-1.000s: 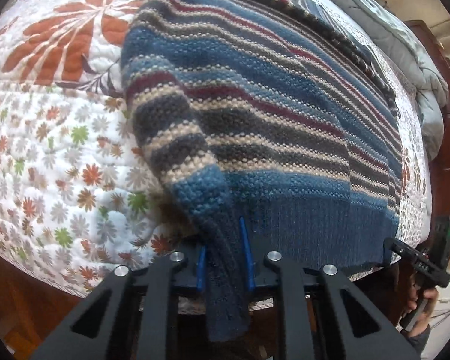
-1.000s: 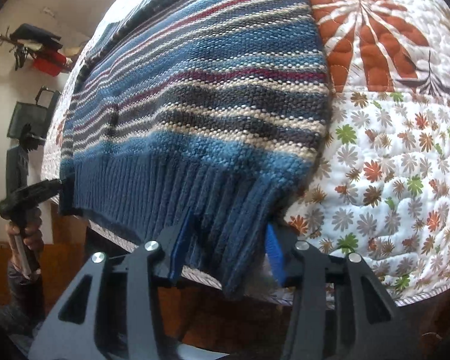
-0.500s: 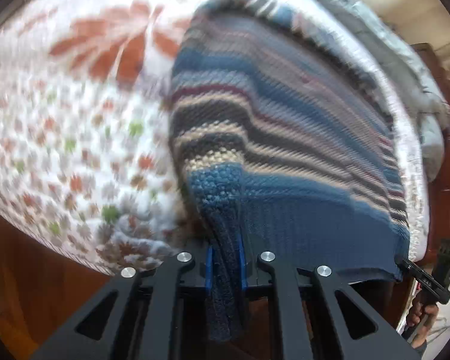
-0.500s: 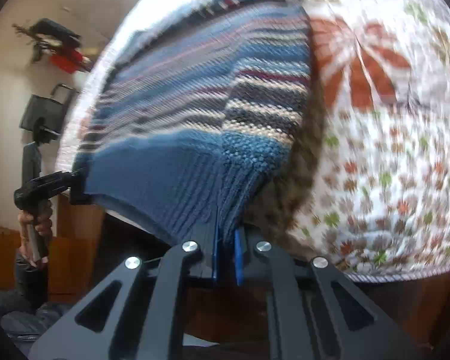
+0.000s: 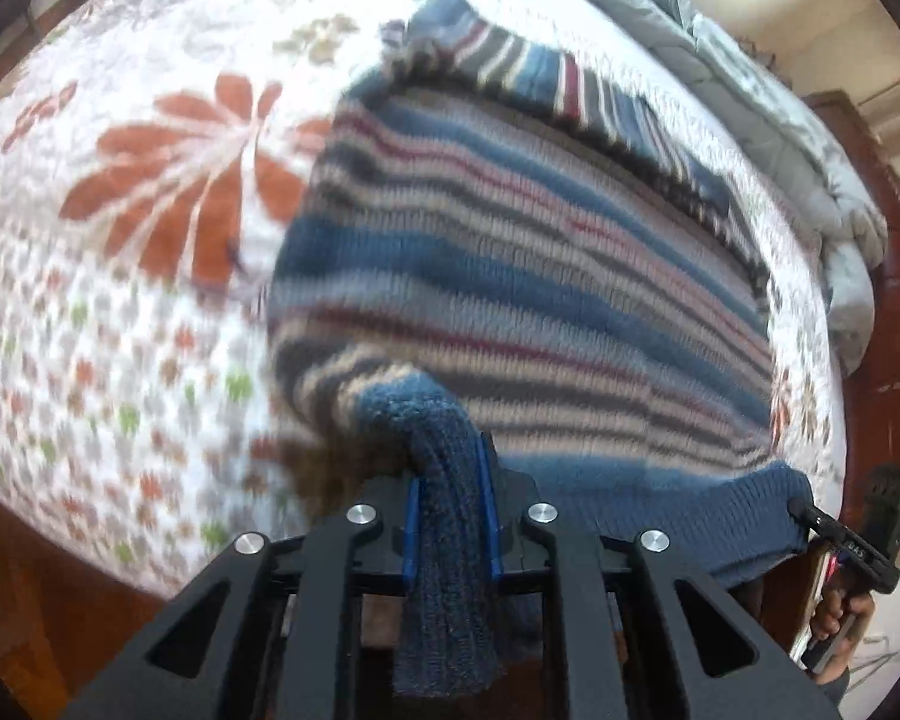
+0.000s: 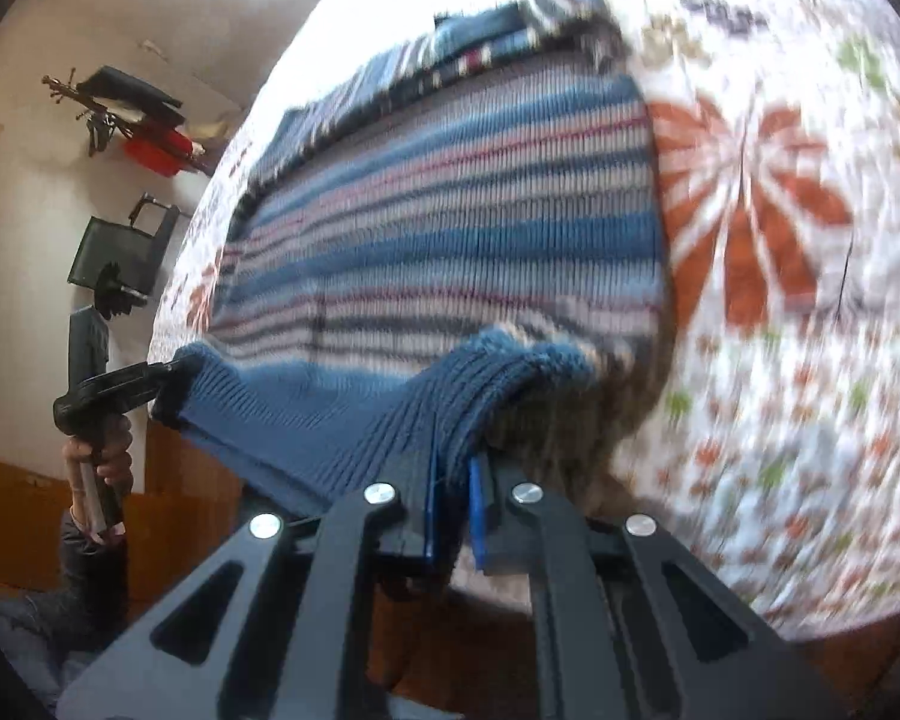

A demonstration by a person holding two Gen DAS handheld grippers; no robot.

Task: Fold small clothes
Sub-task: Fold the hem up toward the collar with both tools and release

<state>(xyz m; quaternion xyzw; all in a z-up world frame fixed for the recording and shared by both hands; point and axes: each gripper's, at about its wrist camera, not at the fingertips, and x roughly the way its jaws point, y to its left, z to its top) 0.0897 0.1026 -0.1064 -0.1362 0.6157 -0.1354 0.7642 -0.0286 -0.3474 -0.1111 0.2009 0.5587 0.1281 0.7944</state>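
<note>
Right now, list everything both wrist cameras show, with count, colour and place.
sweater: one, blue with grey, cream and red stripes, on the bed, hem lifted at both corners
quilt: one, white with orange and green flowers, covering the bed under the sweater
blanket: one, pale grey, bunched along the far edge of the bed
bed frame: one, dark reddish wood, around the quilt
rack: one, dark with a red item, on the wall in the right wrist view
left gripper: one, black with blue pads, jaws opening slightly yet pressing the sweater's hem corner
right gripper: one, black with blue pads, jaws shut on the other hem corner
</note>
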